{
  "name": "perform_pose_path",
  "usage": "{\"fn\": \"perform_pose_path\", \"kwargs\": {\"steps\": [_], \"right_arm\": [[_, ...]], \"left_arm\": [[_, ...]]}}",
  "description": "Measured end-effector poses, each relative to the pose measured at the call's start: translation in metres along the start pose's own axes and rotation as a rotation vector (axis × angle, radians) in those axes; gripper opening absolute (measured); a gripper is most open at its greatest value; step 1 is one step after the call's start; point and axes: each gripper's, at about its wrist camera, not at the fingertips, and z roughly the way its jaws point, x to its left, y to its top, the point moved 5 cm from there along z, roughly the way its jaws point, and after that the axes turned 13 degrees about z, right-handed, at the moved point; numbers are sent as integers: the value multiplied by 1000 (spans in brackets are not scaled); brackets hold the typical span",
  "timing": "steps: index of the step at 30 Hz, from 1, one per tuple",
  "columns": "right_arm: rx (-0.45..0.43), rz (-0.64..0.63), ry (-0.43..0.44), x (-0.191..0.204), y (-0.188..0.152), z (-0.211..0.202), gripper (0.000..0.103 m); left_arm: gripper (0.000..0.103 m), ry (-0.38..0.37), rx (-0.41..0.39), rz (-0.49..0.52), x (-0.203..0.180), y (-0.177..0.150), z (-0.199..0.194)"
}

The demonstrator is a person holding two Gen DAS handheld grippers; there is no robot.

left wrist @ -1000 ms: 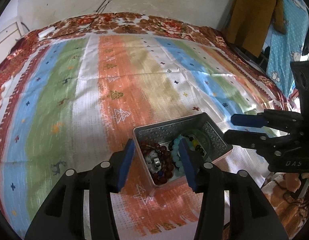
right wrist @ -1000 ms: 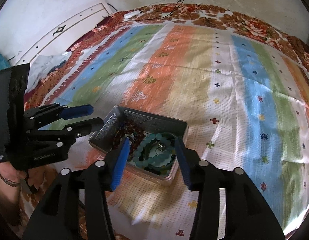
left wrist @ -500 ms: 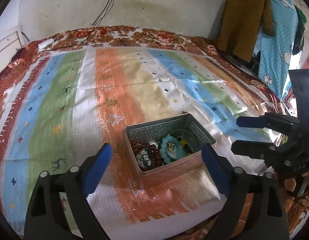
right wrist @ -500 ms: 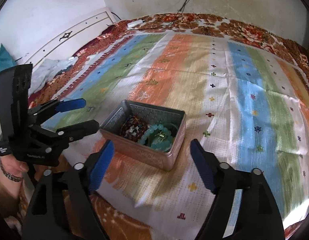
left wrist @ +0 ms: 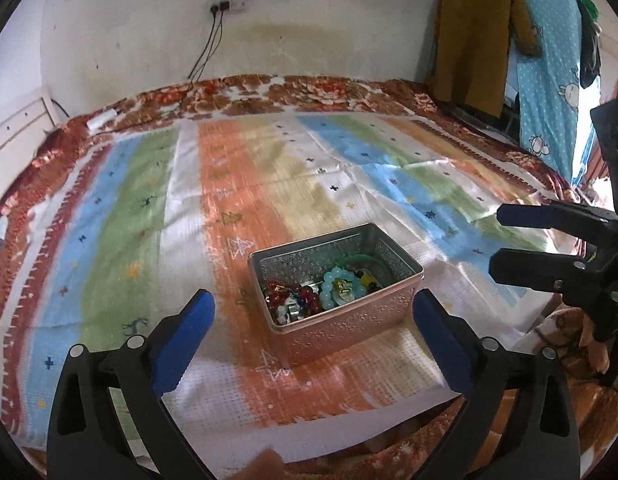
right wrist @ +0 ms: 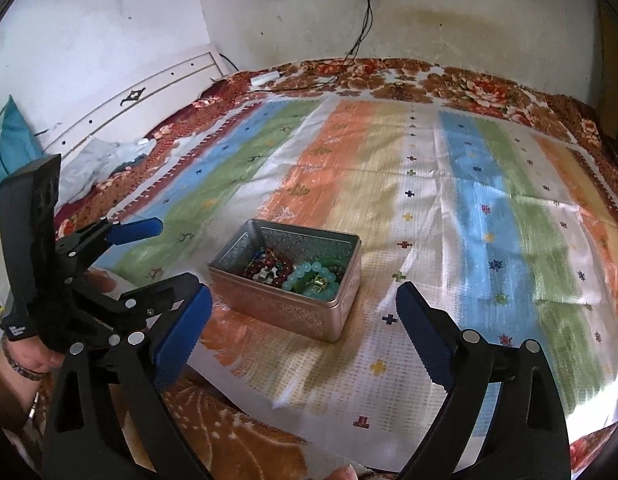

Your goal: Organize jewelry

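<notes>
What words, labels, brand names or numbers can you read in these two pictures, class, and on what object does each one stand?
No text here can be read with certainty.
Left gripper: a small white label low on its black body, seen in the right wrist view, too small and blurred to read.
Embossed tin: raised pattern only, no lettering visible.
Striped cloth: small woven crosses and figures, no words.

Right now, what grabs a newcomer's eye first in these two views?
The silver embossed tin sitting open near the front edge of the striped bedspread, with a pale turquoise bead bracelet and dark red beads heaped inside. Next, the two blue-padded tools: the left tool and right tool both stand wide open with nothing between their pads, just short of the tin.
</notes>
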Motion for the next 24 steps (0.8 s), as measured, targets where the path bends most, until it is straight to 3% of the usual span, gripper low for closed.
{"fn": "perform_pose_path", "kwargs": {"steps": [4,24], "right_arm": [[7,6,-2,-1,-2,1,94],[35,11,-9,-1,-10,2,94]], "left_arm": [[97,14,41,0,-2,-4,3],[97,-18,-28,-29,0,0,-5]]}}
